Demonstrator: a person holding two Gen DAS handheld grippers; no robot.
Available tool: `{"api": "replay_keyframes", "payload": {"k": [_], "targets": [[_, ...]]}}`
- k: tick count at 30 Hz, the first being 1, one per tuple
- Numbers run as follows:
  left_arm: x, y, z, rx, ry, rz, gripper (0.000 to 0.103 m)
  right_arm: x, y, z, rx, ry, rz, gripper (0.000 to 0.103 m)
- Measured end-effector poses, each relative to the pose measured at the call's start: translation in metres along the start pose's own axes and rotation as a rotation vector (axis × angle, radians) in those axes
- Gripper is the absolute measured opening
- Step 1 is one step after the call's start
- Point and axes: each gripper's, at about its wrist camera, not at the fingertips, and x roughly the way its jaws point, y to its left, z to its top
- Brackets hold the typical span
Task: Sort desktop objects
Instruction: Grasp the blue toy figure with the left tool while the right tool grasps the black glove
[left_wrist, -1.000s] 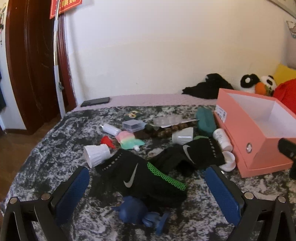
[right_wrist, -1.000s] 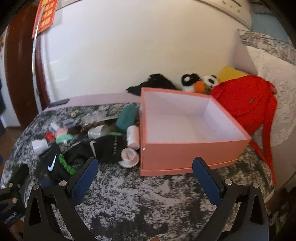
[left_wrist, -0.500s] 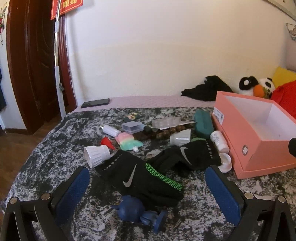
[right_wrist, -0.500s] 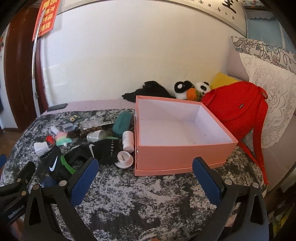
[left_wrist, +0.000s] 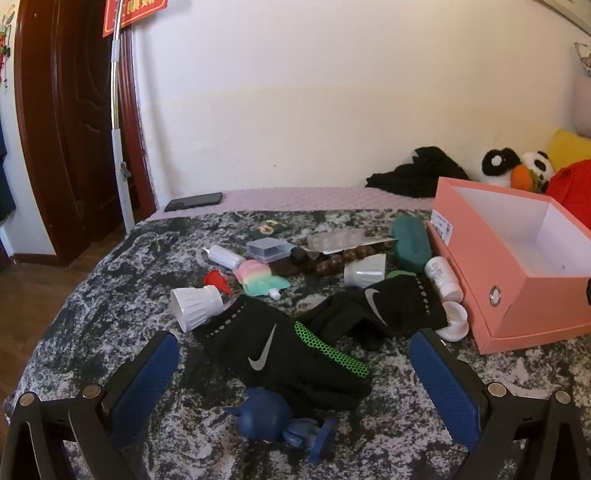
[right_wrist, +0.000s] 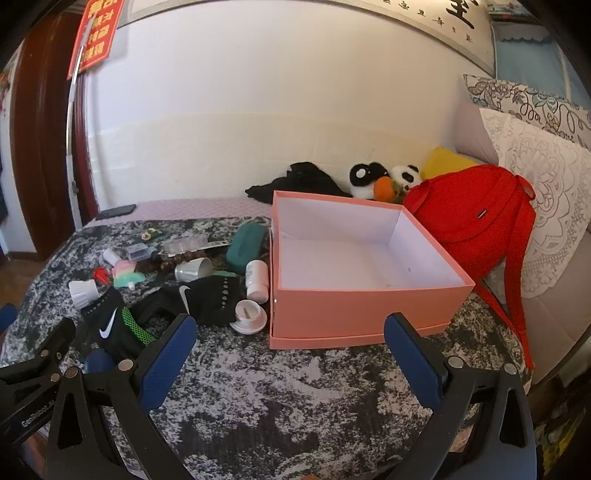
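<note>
An open, empty pink box (right_wrist: 365, 306) stands on the marbled cloth; it also shows in the left wrist view (left_wrist: 517, 295). Left of it lie two black Nike gloves (left_wrist: 280, 347) (left_wrist: 384, 310), a blue figurine (left_wrist: 269, 413), white cups (left_wrist: 194, 304) (left_wrist: 365, 269), a white bottle (left_wrist: 443, 278), a white lid (left_wrist: 454, 321), a green case (left_wrist: 410, 243), wooden beads (left_wrist: 332, 260), a pastel pouch (left_wrist: 258, 277) and a clear small box (left_wrist: 267, 249). My left gripper (left_wrist: 295, 369) is open and empty above the near glove. My right gripper (right_wrist: 291, 358) is open and empty before the box's front wall.
A red backpack (right_wrist: 476, 221), panda plush toys (right_wrist: 384, 177), a yellow cushion and pillows sit right of and behind the box. A black cloth (right_wrist: 295, 182) and a phone (left_wrist: 194, 201) lie at the back edge. A dark door (left_wrist: 55, 129) stands at the left.
Both grippers have drawn back and risen a little, so the objects and the box look smaller and farther. Nothing on the cloth has moved.
</note>
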Motion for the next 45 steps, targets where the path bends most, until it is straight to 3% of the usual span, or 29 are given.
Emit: {"api": "replay_keyframes", "payload": {"k": [8, 15, 23, 36, 43, 45], "targets": [[0.005, 0.018, -0.007, -0.026, 0.047, -0.009, 0.103, 0.010, 0.005, 0.000, -0.012, 0.013, 0.019, 0.103], [0.032, 0.044, -0.056, -0.075, 0.187, -0.045, 0.103, 0.050, 0.021, -0.015, -0.067, 0.098, 0.101, 0.103], [0.062, 0.017, -0.080, 0.035, 0.237, -0.059, 0.103, 0.098, 0.053, -0.029, -0.104, 0.190, 0.241, 0.103], [0.104, -0.007, -0.082, 0.113, 0.286, -0.056, 0.103, 0.150, 0.090, -0.030, -0.118, 0.332, 0.420, 0.103], [0.122, -0.008, -0.085, 0.237, 0.268, 0.012, 0.103, 0.170, 0.114, -0.034, -0.172, 0.382, 0.453, 0.103], [0.134, 0.000, -0.087, 0.238, 0.317, -0.009, 0.103, 0.175, 0.123, -0.035, -0.202, 0.384, 0.440, 0.101]]}}
